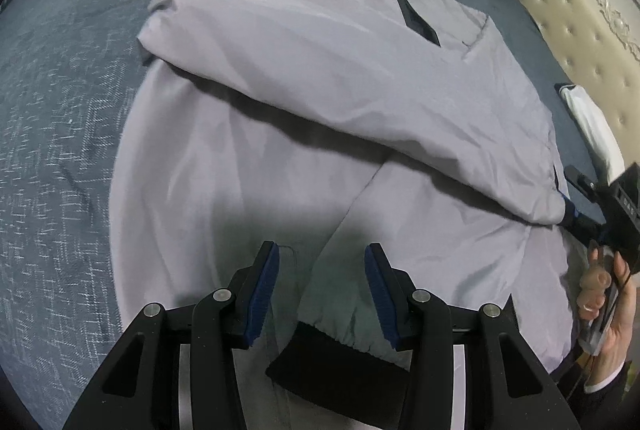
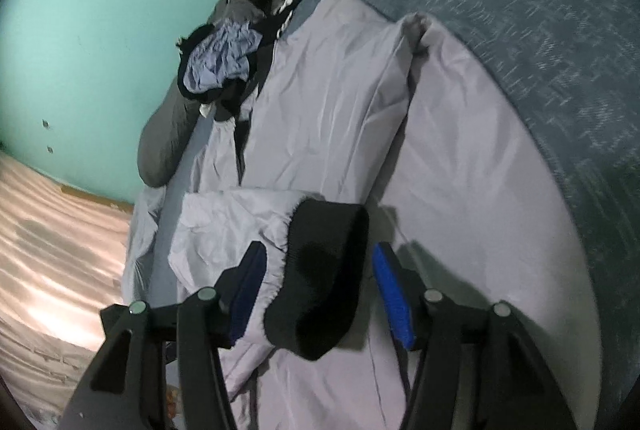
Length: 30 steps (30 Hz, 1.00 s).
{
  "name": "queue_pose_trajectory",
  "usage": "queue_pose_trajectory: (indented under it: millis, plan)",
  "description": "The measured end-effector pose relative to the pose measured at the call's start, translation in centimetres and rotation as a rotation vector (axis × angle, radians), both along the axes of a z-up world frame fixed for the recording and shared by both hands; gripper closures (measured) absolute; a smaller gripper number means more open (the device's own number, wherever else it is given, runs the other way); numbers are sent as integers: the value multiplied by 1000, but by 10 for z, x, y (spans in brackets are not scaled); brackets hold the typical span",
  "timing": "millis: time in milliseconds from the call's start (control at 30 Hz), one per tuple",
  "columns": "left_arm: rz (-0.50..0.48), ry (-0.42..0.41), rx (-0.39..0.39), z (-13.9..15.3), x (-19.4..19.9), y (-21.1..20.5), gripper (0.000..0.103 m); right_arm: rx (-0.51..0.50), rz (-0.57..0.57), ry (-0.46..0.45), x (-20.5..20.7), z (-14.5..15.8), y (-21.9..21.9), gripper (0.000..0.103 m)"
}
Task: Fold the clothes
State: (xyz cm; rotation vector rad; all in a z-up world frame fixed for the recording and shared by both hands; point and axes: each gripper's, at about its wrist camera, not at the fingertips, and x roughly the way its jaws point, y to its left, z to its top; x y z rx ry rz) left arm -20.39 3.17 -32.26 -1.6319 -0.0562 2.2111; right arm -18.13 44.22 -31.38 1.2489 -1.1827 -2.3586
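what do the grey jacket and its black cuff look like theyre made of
Jacket: thin synthetic, probably nylon or polyester, with a smooth, faintly shiny surface and sharp fine creases. Cuff: matte black knit, likely ribbed elastic; it looks thick and fuzzy, and the jacket fabric gathers where it joins.

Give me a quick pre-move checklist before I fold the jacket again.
1. Left gripper jaws open, nothing held: ok.
2. Right gripper jaws open around the black cuff, not clamped: ok.
3. One sleeve already folded across the grey jacket: ok.
4. Jacket lying smooth on the blue bedspread: not ok, wrinkled.
5. Clothes pile apart from the jacket's collar: cannot tell.
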Motion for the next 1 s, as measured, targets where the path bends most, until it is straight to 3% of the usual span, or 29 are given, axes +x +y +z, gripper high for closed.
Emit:
queue_pose_trajectory:
  millis: [67,133,233,567,733,1000]
  plan:
    - [3,-6,2,-3,1,0,54,24,10,12,-2,-1,-3,62]
    - [5,-11,5,-6,-3,0,54,41,13,22,-2,-2,-5,90]
    - [-1,-10,1,-7,-4,1,54,39,14,40,0,-2,-4,99]
    - [16,-27,8,-8,-7,1,53,11,-39,131,17,21,7,101]
    - [24,-30,5,-6,4,-3,53,-40,-58,120,23,16,17,101]
    - [19,-35,-10,-6,8,-1,53,-33,-169,143,48,25,48,101]
